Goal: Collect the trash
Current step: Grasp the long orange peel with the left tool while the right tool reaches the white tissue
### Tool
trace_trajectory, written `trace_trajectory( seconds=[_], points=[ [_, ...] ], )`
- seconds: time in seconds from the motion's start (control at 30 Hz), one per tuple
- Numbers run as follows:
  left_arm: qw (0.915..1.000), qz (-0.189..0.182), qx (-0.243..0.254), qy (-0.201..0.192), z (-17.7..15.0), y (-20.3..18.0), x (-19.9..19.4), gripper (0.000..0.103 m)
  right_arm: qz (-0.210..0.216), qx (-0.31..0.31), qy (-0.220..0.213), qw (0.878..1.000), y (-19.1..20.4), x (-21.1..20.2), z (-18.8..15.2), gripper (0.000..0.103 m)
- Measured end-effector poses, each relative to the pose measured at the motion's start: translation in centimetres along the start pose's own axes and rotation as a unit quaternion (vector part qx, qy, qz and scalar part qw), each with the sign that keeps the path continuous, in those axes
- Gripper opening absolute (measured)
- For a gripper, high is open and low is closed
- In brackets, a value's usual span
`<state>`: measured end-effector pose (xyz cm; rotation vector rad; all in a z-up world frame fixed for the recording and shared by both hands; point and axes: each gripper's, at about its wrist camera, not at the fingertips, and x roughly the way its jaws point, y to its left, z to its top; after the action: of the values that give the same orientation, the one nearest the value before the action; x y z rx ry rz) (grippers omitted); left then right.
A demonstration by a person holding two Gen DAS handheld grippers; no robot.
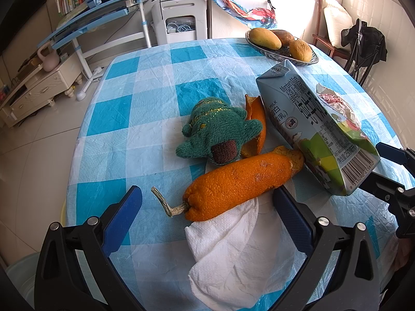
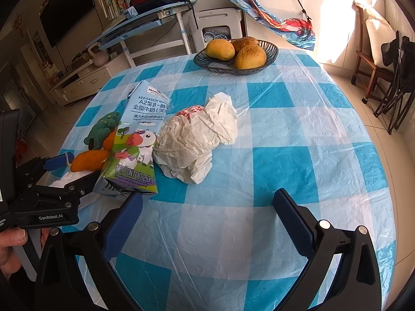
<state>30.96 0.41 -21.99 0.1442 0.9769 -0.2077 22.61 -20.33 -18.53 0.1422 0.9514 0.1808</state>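
A fruit bowl (image 2: 207, 63) and green knitted toy (image 1: 215, 129) sit apart.

left gripper (image 1: 207, 202): black plastic frame, two blue ribbed pads, silver round screws at the finger joints
right gripper (image 2: 207, 202): same build, black frame, blue pads, silver screws
marking: white "GenRobot.AI" on the left gripper's black body, seen from the right wrist view
hand (image 2: 10, 248): bare, no sleeve visible

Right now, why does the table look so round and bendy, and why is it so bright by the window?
In both wrist views the fisheye lens bends straight lines, so the checked tablecloth bulges. In the right wrist view, sunlight washes out the wall behind the fruit basket. In the left wrist view, the window is glared white; the orange peel stays sharp.
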Motion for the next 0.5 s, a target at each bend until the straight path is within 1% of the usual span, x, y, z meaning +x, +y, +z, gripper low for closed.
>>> trace_trajectory(
  seconds=[0.27,0.37,0.43,0.5],
  points=[
    [1.0,0.001,0.001,0.001,-0.1,0.0,-0.2,0.097,-0.003,-0.004,0.002,1.0,0.1,0.1,-0.1,0.097],
    [1.0,0.003,-0.006,0.006,-0.2,0.3,-0.4,0.097,0.004,-0.003,0.004,1.0,0.0,0.0,-0.1,0.097],
    [0.9998,0.002,-0.017,-0.003,-0.6,0.8,-0.9,0.097,0.013,0.005,0.0,1.0,-0.4,-0.2,-0.1,0.097],
    [0.9993,-0.011,-0.03,-0.016,-0.9,1.4,-1.7,0.097,0.011,0.011,-0.017,1.0,-0.5,-0.9,0.0,0.097]
  ],
)
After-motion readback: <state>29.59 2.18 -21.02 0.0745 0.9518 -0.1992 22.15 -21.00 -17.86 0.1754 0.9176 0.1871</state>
